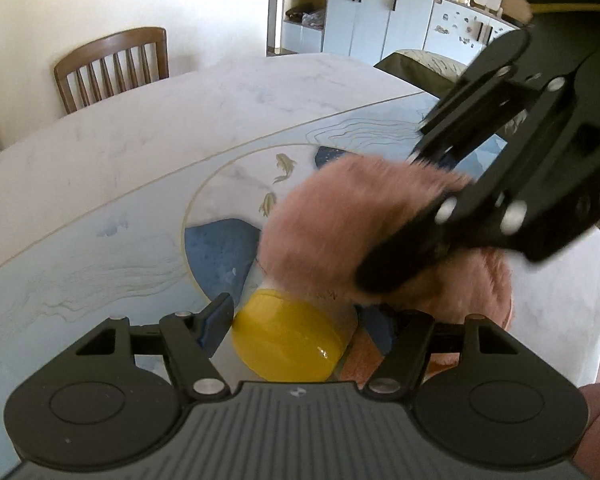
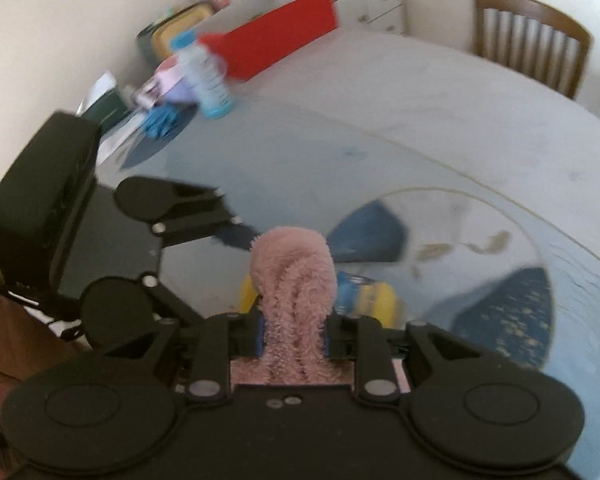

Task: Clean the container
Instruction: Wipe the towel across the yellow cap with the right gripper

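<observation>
A container with a yellow lid (image 1: 288,340) lies on its side low in the left wrist view, and my left gripper (image 1: 308,328) is shut on it, one finger on each side. A fluffy pink cloth (image 1: 340,224) covers the container's far end. My right gripper (image 1: 392,216) comes in from the upper right and presses the cloth down. In the right wrist view the right gripper (image 2: 294,336) is shut on the pink cloth (image 2: 292,272). The yellow and blue container (image 2: 364,296) shows on both sides behind it. The container's body is mostly hidden by the cloth.
The table (image 1: 140,152) is pale marble with blue patches and fish drawings; its edge curves off at the right. A wooden chair (image 1: 112,68) stands at the far side. A red box (image 2: 276,36), a blue-capped bottle (image 2: 208,80) and clutter sit at the table's far corner.
</observation>
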Motion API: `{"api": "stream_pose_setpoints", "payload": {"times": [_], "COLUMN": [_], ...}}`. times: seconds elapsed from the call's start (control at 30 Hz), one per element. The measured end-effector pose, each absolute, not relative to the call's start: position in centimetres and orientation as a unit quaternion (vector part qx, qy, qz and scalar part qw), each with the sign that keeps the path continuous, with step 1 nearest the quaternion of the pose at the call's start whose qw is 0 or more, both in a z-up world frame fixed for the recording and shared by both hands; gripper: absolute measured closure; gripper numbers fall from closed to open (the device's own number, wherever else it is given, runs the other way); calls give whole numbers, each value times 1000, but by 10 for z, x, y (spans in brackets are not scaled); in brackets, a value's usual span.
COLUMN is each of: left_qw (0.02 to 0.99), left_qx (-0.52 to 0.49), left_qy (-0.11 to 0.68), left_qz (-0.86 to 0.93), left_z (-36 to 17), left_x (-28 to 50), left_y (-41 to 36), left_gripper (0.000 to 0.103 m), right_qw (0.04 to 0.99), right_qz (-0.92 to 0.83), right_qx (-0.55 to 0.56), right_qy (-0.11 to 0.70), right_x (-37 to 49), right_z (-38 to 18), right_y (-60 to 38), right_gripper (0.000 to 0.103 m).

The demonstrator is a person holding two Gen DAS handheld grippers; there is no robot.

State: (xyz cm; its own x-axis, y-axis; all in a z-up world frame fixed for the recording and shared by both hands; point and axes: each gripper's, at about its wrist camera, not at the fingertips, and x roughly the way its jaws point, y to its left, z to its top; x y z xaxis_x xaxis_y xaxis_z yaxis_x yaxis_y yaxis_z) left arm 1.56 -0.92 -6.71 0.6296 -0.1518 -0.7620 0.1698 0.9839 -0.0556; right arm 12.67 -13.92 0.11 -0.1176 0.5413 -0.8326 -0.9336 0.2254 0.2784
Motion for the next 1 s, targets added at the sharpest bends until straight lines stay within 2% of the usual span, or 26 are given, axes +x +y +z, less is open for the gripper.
{"api": "stream_pose_setpoints", "payload": {"times": [0.17, 0.4, 0.5, 0.57, 0.63, 0.83, 1.0], "left_qw": [901, 901, 900, 900, 900, 900, 901], "left_qx": [21, 17, 16, 18, 17, 21, 23], "left_qy": [424, 425, 427, 427, 428, 427, 425], "left_qz": [-88, -84, -85, -85, -84, -84, -84], "left_z": [-69, -70, -71, -71, -71, -71, -71], "left_x": [15, 17, 17, 17, 17, 17, 14], "left_y": [-12, -12, -12, -13, -15, -16, -17], "left_gripper": [34, 34, 34, 34, 34, 34, 34], "right_qw": [628, 648, 654, 658, 656, 644, 669], "right_qz": [571, 557, 560, 561, 566, 583, 552], "right_qx": [-240, -256, -246, -242, -236, -233, -255], "right_qy": [471, 452, 445, 441, 441, 437, 427], "right_x": [123, 123, 126, 125, 123, 113, 120], "right_z": [-11, -8, -3, -2, -2, -4, -11], "right_y": [-122, -121, -120, -118, -117, -110, -111], "right_gripper": [73, 55, 54, 56, 84, 89, 90]}}
